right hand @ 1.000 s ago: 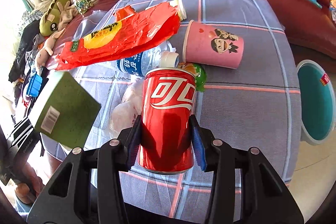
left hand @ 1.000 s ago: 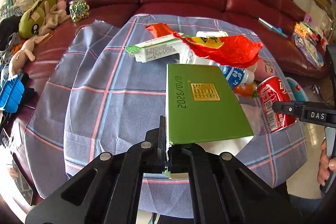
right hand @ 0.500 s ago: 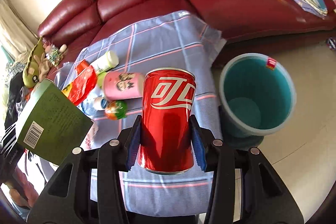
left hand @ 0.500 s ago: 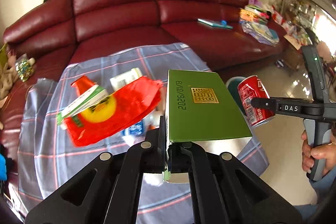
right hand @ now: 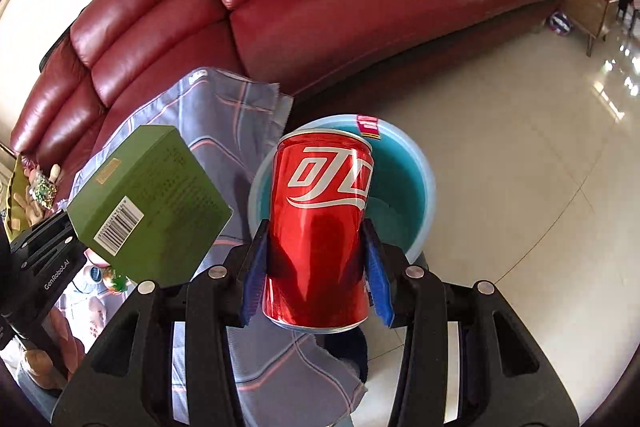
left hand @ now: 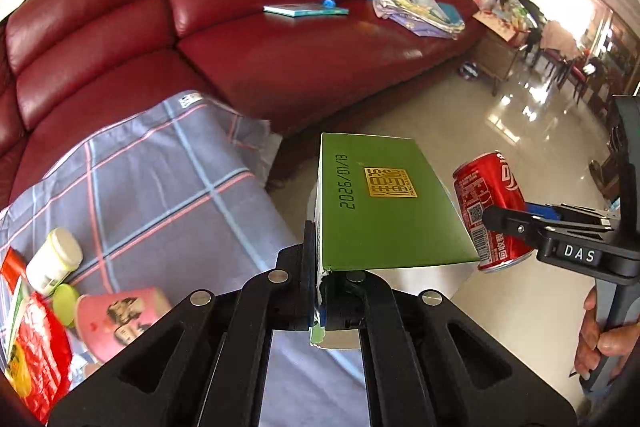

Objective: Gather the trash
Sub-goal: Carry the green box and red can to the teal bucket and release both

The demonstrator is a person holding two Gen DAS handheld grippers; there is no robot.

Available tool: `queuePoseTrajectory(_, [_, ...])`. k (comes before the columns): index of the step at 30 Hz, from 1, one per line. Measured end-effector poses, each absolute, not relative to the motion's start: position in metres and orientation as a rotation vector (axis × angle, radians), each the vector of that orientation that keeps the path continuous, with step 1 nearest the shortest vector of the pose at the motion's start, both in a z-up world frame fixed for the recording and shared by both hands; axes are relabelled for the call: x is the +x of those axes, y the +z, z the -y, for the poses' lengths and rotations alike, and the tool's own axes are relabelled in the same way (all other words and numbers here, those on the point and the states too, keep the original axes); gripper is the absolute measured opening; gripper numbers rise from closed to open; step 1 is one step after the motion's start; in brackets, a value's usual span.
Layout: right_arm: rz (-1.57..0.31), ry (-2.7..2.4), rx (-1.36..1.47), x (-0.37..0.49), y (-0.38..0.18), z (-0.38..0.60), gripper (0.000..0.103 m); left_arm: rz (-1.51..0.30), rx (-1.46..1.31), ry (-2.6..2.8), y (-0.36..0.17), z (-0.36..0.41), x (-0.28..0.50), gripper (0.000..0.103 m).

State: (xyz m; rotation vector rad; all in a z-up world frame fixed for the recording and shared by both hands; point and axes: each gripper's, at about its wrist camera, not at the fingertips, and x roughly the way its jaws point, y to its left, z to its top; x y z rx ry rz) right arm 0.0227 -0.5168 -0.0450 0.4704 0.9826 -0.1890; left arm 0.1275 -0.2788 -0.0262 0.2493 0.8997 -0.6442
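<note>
From my left view, my left gripper [left hand: 320, 291] pinches the near flap of the green box [left hand: 384, 207], light but crushable, held above the floor right of the table, while from my right view my right gripper [right hand: 316, 259] clamps the slick, dentable red can [right hand: 320, 223] by its sides over the blue bin [right hand: 416, 187].

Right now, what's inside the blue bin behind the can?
In the right wrist view, the visible part of the blue bin shows only bare teal wall. The red can, held in the right gripper, covers the bin's left and centre, so the bottom can't be checked.
</note>
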Motion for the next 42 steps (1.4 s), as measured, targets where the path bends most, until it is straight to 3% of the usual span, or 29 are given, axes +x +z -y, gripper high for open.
queuePoseTrajectory(11, [-1.084,-0.242,0.509,0.044,-0.086,0.555,0.042,-1.045,0.252,-0.685,-0.099,0.36,0.172,0.006])
queuePoseTrajectory(13, [-1.094,-0.251,0.508,0.05,-0.09,0.559,0.042,-1.07,0.252,-0.673,-0.107,0.363,0.178,0.016])
queuePoseTrajectory(15, [-1.102,-0.257,0.503,0.055,-0.093,0.56,0.042,-1.091,0.248,-0.66,-0.113,0.363,0.18,0.032])
queuePoseTrajectory(21, [-1.126,-0.256,0.491,0.068,-0.101,0.562,0.042,-1.07,0.247,-0.64,-0.116,0.352,0.18,0.055])
queuePoseTrajectory(40, [-1.197,-0.243,0.488,0.085,-0.127,0.552,0.043,-1.065,0.238,-0.612,-0.104,0.325,0.169,0.087])
queuePoseTrajectory(41, [-1.203,-0.232,0.492,0.086,-0.128,0.55,0.043,-1.065,0.239,-0.612,-0.103,0.324,0.169,0.088])
queuePoseTrajectory(42, [-1.208,-0.223,0.495,0.086,-0.128,0.549,0.053,-1.066,0.237,-0.612,-0.103,0.322,0.168,0.089])
